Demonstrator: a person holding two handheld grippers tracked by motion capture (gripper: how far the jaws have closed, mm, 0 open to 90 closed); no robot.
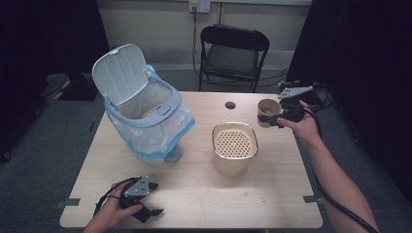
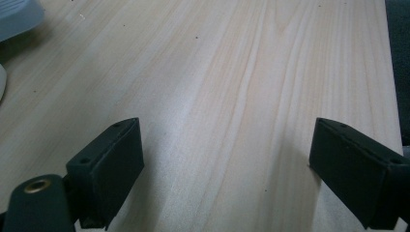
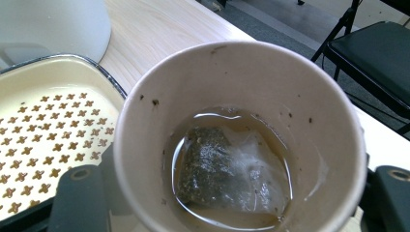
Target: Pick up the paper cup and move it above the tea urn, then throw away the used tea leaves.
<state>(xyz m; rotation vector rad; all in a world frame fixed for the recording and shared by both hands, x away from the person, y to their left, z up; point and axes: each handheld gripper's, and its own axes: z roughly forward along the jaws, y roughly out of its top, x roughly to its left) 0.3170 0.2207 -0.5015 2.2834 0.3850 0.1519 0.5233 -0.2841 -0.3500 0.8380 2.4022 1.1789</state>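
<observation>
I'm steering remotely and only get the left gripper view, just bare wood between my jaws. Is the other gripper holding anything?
Observer: Yes, the right gripper is shut on a paper cup, held above the table's far right part.
Operator: Is the cup empty?
Observer: No. The right gripper view shows a used tea bag lying in a little brownish liquid at the bottom.
Operator: What's next to it?
Observer: A cream container with a perforated strainer top stands mid-table, just left of the cup.
Operator: Anything else?
Observer: A lined bin with its lid flipped open, on the table's left.
</observation>
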